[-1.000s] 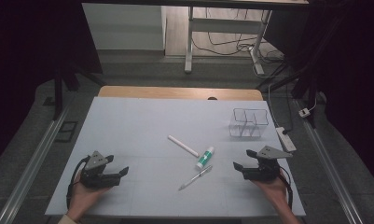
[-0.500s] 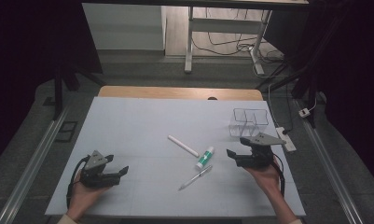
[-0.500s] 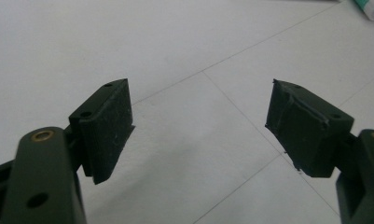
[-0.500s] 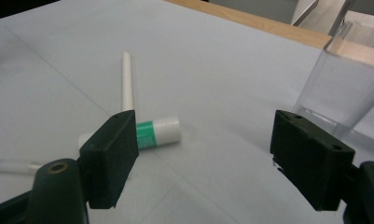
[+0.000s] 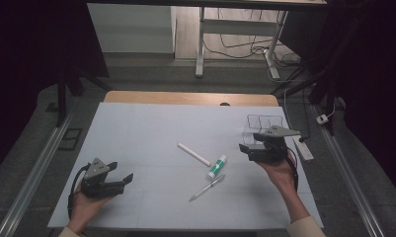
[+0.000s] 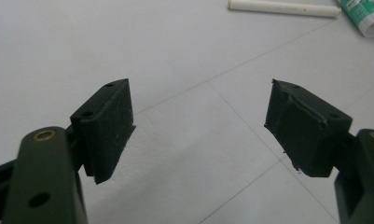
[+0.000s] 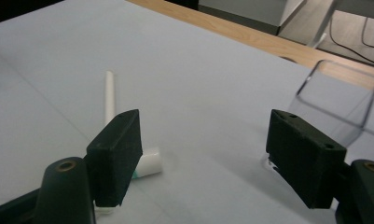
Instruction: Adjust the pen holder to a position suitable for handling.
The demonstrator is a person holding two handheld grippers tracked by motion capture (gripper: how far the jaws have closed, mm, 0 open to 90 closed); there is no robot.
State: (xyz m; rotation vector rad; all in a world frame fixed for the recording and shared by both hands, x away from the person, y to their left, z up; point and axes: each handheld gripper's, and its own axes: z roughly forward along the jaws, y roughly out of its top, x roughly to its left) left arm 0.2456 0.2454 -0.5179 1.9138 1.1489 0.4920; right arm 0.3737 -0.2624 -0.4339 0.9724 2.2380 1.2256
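Work in hand: the right gripper (image 5: 246,148) hangs over the right part of the table, pointed toward three small items at the middle; my judgement is that it is going for one of them, most likely the glue stick (image 5: 217,166), the nearest.
Landmark: clear plastic organiser box (image 5: 264,126), at the table's far right.
Right gripper: jaws spread wide, nothing between them; it sits just in front of the box, and in the right gripper view one clear wall (image 7: 336,105) rises just beyond its jaw.
Glue stick: white tube with a green label, lying flat, left of the box and nearer the person; in the right gripper view its white end (image 7: 147,164) peeks out beside the jaw.
Handling, glue stick: probably light, stiff, smooth plastic; round, so it may roll. Best taken across the middle of the barrel.
White stick (image 5: 194,154): thin rod, lying diagonally, farther left of the box than the tube; likely light and rigid.
Pen (image 5: 207,187): silver, nearest the person, well apart from the box; thin and apt to slip.
Left gripper (image 5: 122,179): jaws apart, empty, low over the table's near left, far from the box.
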